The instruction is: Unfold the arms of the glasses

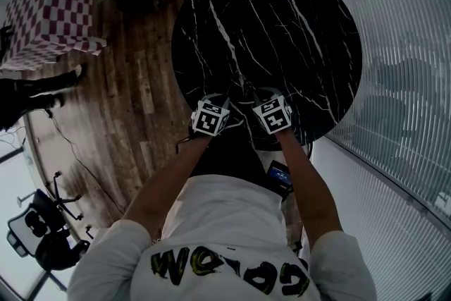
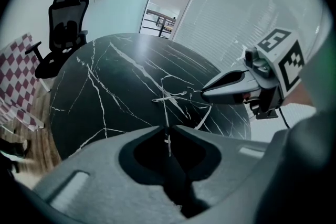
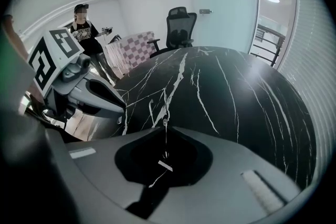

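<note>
Thin silver wire glasses (image 2: pixel 169 96) hang just above the black marble round table (image 1: pixel 282 17) near its front edge. They are too fine to make out in the head view. My left gripper (image 2: pixel 167 127) has its jaws together on one thin wire part of the frame. My right gripper (image 3: pixel 165 124) is shut on another wire part (image 3: pixel 164 105) of the same glasses. The two grippers, left (image 1: pixel 229 92) and right (image 1: pixel 251 92), point down steeply and sit close together, tips nearly facing. Each shows in the other's view: the right gripper (image 2: pixel 206 93), the left gripper (image 3: pixel 122 107).
A red-and-white checkered covered block (image 1: pixel 49 10) stands left of the table on the wooden floor. A black office chair (image 2: pixel 64 29) stands behind the table. A person (image 3: pixel 86 34) stands at the far left. A glass wall with blinds (image 1: pixel 394 46) runs along the right.
</note>
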Demonstrator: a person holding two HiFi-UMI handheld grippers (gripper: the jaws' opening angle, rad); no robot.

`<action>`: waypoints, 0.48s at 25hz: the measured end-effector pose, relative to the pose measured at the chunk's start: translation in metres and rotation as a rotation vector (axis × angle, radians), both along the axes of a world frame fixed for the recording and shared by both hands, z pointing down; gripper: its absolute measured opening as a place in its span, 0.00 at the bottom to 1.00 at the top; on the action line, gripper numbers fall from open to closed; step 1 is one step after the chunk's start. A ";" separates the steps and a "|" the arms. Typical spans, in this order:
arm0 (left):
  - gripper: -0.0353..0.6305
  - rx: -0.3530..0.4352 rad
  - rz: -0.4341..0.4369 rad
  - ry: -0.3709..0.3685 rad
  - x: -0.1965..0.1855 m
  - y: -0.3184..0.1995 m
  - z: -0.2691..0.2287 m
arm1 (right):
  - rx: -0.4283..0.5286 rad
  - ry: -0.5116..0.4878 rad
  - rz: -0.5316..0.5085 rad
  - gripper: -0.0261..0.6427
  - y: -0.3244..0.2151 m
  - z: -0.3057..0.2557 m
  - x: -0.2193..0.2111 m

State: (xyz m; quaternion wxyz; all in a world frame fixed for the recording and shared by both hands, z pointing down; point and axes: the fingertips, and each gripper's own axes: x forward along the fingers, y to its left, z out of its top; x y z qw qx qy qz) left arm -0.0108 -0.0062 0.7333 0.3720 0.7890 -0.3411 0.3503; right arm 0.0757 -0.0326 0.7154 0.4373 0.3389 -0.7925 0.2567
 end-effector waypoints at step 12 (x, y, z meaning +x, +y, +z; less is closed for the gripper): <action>0.11 0.021 -0.002 -0.016 -0.011 -0.012 0.000 | 0.007 0.005 -0.009 0.05 -0.001 -0.002 -0.001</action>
